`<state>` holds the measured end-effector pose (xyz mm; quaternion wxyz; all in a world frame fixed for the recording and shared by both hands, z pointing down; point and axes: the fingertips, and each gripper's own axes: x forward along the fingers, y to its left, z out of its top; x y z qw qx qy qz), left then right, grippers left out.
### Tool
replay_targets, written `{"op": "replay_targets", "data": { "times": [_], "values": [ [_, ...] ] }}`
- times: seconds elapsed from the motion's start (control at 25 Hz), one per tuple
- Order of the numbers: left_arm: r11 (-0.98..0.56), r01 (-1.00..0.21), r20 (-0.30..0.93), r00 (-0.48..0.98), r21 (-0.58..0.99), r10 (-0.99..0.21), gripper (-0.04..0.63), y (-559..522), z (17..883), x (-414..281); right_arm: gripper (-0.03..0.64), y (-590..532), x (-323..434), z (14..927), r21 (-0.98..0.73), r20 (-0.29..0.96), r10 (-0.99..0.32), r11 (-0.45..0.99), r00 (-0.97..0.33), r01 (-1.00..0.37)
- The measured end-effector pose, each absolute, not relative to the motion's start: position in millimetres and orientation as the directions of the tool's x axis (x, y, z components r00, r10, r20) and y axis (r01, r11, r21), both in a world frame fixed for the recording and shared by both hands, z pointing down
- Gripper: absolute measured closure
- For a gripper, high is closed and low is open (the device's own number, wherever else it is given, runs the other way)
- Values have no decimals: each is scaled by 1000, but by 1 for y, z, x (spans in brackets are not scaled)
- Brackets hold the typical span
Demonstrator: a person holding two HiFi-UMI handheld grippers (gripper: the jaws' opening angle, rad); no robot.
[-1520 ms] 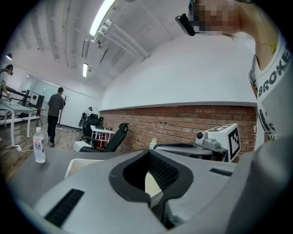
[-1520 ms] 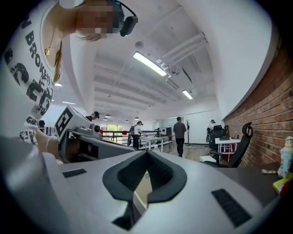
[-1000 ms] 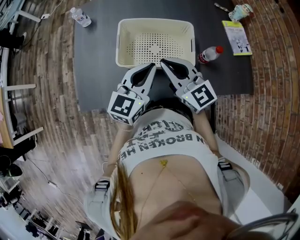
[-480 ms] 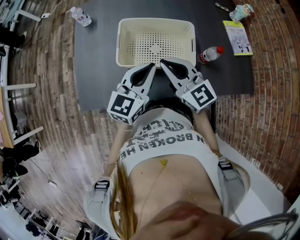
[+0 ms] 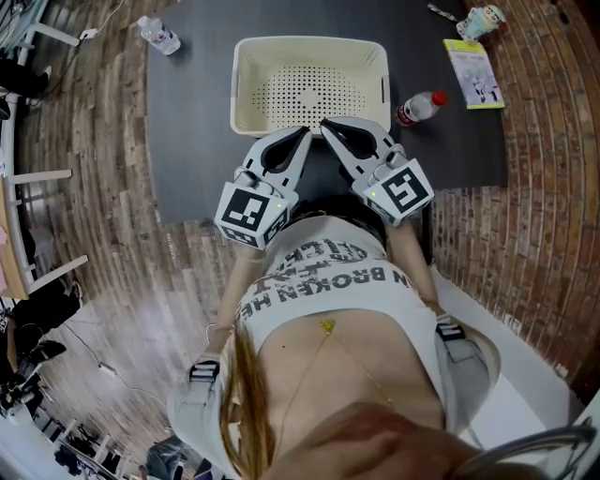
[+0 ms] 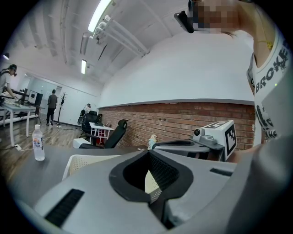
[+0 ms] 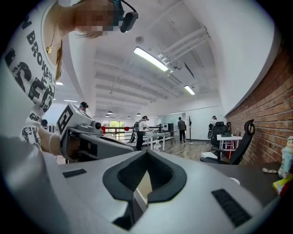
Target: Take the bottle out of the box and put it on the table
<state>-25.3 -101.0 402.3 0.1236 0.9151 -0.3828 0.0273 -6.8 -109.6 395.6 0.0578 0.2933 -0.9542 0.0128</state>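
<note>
1. Head view: a cream box with a perforated floor stands on the dark table. The red-capped bottle lies on its side on the table just to the right of the box, outside it. A yellow-green booklet and a small toy figure sit further right. A clear bottle is at the table's far left corner. The left claw and the right claw are held side by side at the box's near wall, tips towards it. Both are apart from the red-capped bottle, and each has its two jaws together
2. Left gripper view: the left claw has its jaws meeting at the tips and grips nothing. The cream wall of the box shows through the gap behind the pads. The clear bottle stands upright on the table at the left. The right claw's marker cube is close by on the right, in front of a brick wall
3. Right gripper view: the right claw has its jaws closed on each other and holds nothing. The left claw's body and marker cube are just to its left. The toy figure and the booklet sit at the right edge
</note>
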Motion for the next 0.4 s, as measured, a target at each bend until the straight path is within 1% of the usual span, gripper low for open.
{"op": "replay_targets", "data": {
  "times": [0.4],
  "values": [
    [-671, -711, 149, 701, 209, -697, 592, -101, 405, -27, 609, -109, -8, 397, 7, 121, -553, 831, -825, -556]
  ]
}}
